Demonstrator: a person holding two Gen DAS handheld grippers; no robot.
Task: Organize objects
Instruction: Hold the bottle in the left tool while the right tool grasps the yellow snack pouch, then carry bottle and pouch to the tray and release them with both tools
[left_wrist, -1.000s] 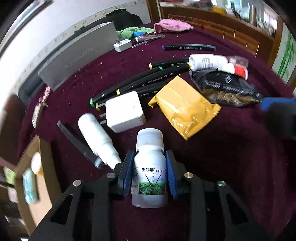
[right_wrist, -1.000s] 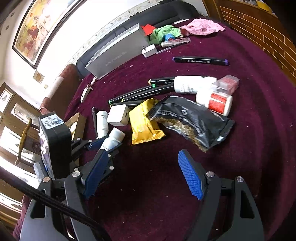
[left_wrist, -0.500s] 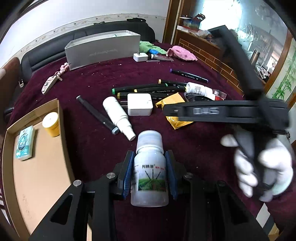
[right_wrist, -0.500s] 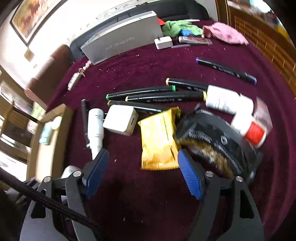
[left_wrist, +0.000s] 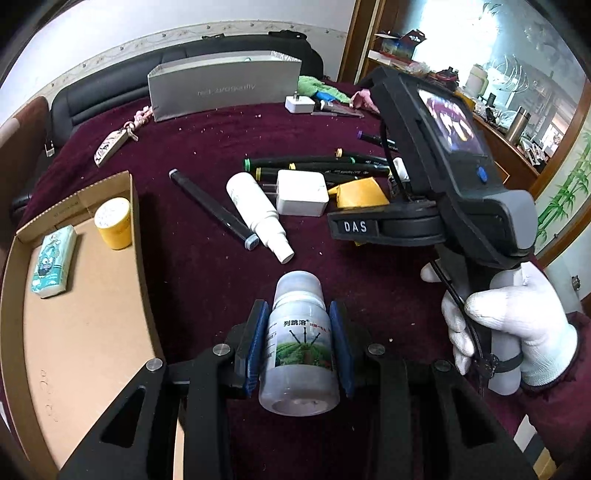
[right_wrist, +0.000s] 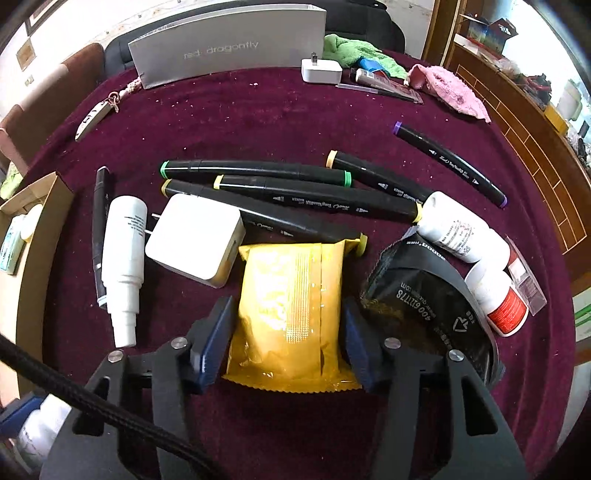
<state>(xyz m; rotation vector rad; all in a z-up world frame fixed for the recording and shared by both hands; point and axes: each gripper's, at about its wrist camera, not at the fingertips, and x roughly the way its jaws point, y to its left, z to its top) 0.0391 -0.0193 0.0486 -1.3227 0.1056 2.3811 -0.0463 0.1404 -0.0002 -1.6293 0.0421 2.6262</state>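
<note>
The left gripper (left_wrist: 298, 345) is clenched on a small translucent bottle (left_wrist: 298, 354) whose label carries Chinese characters above a green field picture; the bottle's long axis runs forward along the fingers, cap pointing away, above the maroon cloth (left_wrist: 207, 280) beside the cardboard tray (left_wrist: 142, 266). The right gripper (right_wrist: 286, 332) straddles a yellow packet (right_wrist: 291, 306) lying lengthwise between its blue pads (right_wrist: 210, 339), which sit at the packet's edges (whether they press it I cannot tell). A white-gloved hand (left_wrist: 517, 325) grips that tool's handle, marked "DAS". Farther off lie black markers (right_wrist: 255, 171), then a grey box (right_wrist: 229, 44) reading "red dragonfly".
</note>
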